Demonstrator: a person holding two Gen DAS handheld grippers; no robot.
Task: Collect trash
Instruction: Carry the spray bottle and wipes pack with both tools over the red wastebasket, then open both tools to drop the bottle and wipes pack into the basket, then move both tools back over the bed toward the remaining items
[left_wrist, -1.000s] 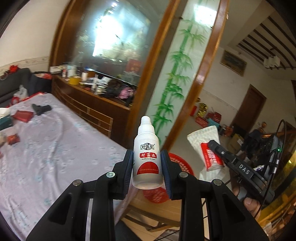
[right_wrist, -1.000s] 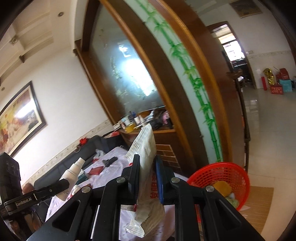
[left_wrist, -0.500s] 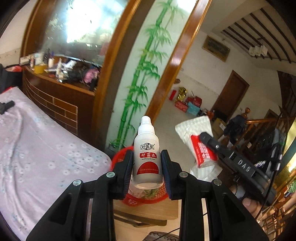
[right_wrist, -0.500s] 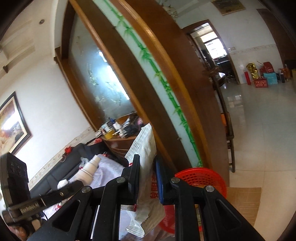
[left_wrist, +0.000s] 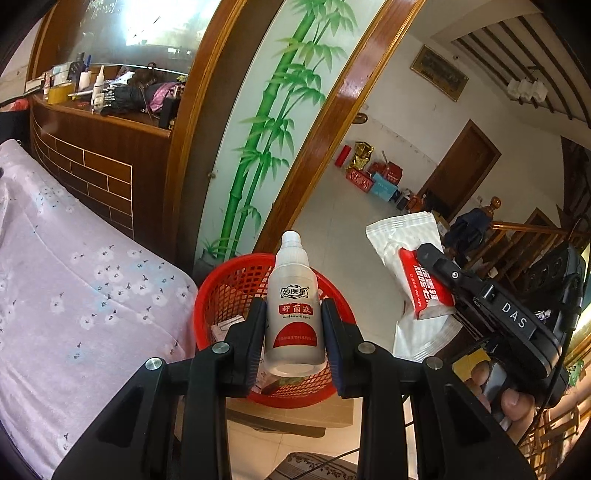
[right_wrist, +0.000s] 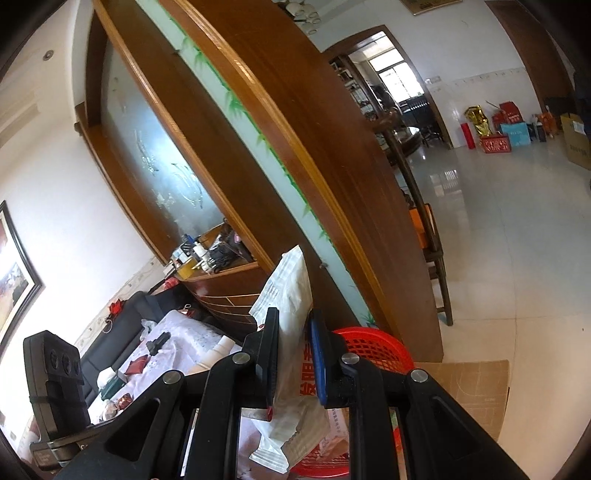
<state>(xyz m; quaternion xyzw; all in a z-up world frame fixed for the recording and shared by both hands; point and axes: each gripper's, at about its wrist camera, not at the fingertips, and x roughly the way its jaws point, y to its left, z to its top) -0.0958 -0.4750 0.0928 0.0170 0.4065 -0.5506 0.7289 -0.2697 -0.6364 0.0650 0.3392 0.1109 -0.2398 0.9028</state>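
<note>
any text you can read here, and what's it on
"妙医星" and "抑菌液": bottle in the left gripper.
"DAS": right gripper.
Wet-wipe pack: red label's white characters, too skewed to read.
Bottle's small print: too small.

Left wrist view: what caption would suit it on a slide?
Left tool holding a small white bottle over a red basket, right tool alongside gripping a wrapper.

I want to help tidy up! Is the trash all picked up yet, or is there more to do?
Partly done: the red basket already has some scraps in it. In hand now: the left gripper holds a small white bottle over the basket, and the right gripper pinches a white wrapper; neither is dropped yet. Left: a few small things lie on the flowered cloth.
</note>
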